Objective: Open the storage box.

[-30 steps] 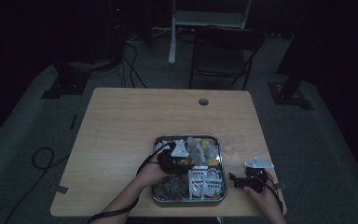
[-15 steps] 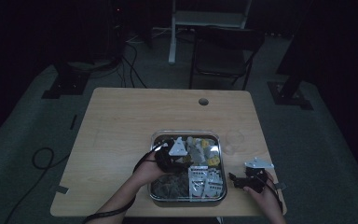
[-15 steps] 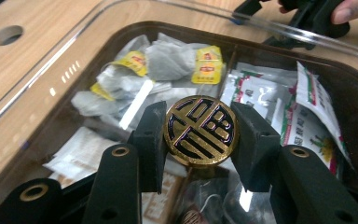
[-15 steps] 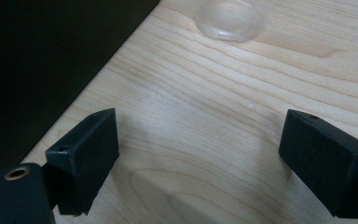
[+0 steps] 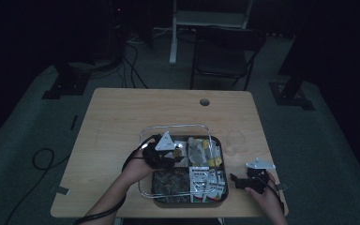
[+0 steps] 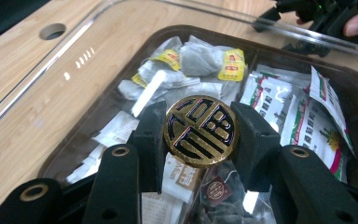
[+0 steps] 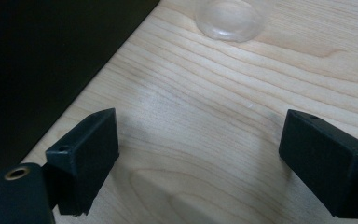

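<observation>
Above the tray, the left claw is clamped on a gold disc; beside the tray, the right claw gapes over the desk.

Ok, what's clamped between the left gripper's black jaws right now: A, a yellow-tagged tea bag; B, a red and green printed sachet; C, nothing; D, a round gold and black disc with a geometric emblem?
D: in the left gripper view the left gripper has its jaws pressed on both sides of the round gold and black disc, held above the divided tray of tea bags.
</observation>
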`<move>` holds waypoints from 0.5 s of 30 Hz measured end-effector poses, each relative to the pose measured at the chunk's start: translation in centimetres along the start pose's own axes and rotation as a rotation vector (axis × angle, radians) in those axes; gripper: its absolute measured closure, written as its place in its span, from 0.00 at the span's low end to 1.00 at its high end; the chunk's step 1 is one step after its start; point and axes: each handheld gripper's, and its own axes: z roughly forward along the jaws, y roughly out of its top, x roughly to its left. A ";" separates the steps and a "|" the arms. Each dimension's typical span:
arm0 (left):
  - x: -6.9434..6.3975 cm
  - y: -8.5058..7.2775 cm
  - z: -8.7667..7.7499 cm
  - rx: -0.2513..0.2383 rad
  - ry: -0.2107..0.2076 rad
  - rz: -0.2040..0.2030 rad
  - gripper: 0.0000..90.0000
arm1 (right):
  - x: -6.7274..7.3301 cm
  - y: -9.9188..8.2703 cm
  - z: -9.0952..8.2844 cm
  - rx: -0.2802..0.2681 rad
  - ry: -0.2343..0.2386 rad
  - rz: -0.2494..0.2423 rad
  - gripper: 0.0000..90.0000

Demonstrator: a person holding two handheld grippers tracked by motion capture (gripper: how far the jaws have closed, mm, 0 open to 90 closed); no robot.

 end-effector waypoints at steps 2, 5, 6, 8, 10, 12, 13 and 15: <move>0.1 -0.1 -0.2 0.002 0.005 0.000 0.66 | 0.0 0.0 0.0 0.000 0.000 0.000 0.12; 0.7 -0.7 -1.0 0.005 0.025 -0.020 0.66 | 0.0 0.0 0.0 0.000 0.000 0.000 0.12; 0.8 -0.9 -1.2 0.004 0.032 -0.022 0.66 | 0.0 0.0 0.0 0.000 0.000 0.000 0.12; 1.0 -1.2 -1.6 0.008 0.040 -0.017 0.66 | 0.0 0.0 0.0 0.000 0.000 0.000 0.12; 1.2 -1.5 -1.9 0.003 0.050 -0.030 0.66 | 0.0 0.0 0.0 0.000 0.000 0.000 0.12; 1.4 -1.9 -2.2 0.002 0.083 -0.042 0.66 | 0.0 0.0 0.0 0.000 0.000 0.000 0.12; 1.5 -2.0 -2.4 0.009 0.100 -0.044 0.66 | 0.0 0.0 0.0 0.000 0.000 0.000 0.12; 1.8 -2.3 -2.7 0.007 0.110 -0.057 0.66 | 0.0 0.0 0.0 0.000 0.000 0.000 0.12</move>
